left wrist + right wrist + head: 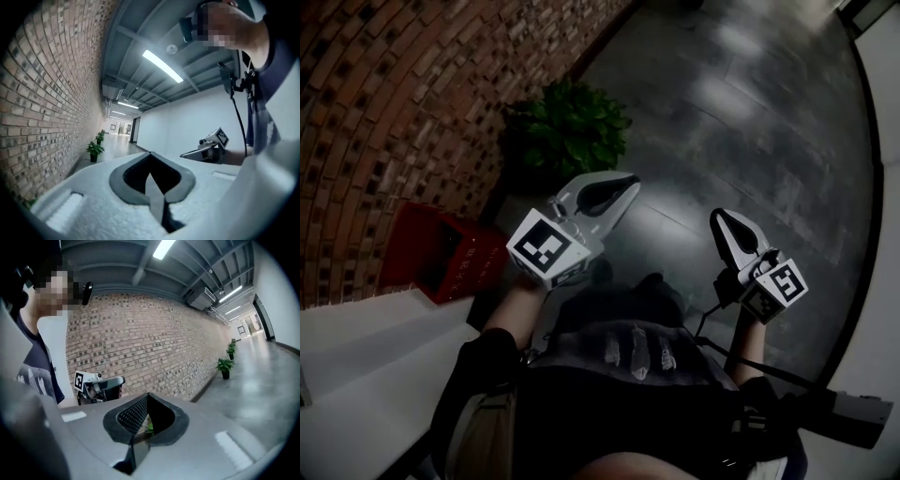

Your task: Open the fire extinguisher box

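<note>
You wear a dark navy short-sleeved T-shirt [628,380] with a pale print across its chest. A black head-mounted camera [188,24] sits above it, and a thin black cable [240,126] trails down from there over the shirt front. Your left claw [619,187] and right claw [727,225] are white moulded shells lined in dark grey. Each bears a marker cube with black-and-white squares: the left cube [546,248] and the right cube [778,284].

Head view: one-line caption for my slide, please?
Left gripper and right gripper, both shut and empty, held apart from the red fire extinguisher box by the brick wall.
</note>
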`<state>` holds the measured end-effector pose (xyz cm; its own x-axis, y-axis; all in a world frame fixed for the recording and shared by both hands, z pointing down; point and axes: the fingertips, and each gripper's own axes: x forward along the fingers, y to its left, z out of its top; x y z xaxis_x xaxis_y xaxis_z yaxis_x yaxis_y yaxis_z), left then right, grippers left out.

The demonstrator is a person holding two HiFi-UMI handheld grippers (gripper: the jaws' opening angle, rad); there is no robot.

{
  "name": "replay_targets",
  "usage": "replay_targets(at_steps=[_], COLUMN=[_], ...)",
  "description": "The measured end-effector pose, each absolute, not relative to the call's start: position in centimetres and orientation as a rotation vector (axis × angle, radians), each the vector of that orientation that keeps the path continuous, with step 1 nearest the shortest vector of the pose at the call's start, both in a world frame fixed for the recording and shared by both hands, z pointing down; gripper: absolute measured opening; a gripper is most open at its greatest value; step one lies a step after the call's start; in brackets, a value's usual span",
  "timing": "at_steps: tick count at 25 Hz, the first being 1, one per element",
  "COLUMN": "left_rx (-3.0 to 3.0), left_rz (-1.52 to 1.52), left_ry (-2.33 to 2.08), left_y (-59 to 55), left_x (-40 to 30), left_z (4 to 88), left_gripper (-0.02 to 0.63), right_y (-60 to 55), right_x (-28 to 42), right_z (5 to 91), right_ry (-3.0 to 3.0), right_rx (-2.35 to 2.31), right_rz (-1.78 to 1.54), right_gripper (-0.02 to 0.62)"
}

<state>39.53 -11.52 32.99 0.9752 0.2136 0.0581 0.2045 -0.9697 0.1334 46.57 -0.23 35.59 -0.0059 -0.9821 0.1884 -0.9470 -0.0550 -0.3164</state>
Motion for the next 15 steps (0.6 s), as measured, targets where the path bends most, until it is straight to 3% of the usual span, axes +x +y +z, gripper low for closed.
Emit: replay_targets(at_steps=[8, 15], left_rx=[3.040, 3.138], left_rz=[0.115, 0.175], left_ry=[0.154, 0.073], left_y=[-12.3, -8.7], left_x=[47.0, 56.8], left_z=[32.1, 31.5], left_gripper=[0.003, 0.003], right_y=[-1.3, 2.2], right_x=[54.9, 66.3], right_z=[35.2, 36.2], right_ry=[2.134, 2.150], right_rx=[-2.064, -2.095], right_rz=[-0.497, -0.501], right_gripper=[0.002, 0.002])
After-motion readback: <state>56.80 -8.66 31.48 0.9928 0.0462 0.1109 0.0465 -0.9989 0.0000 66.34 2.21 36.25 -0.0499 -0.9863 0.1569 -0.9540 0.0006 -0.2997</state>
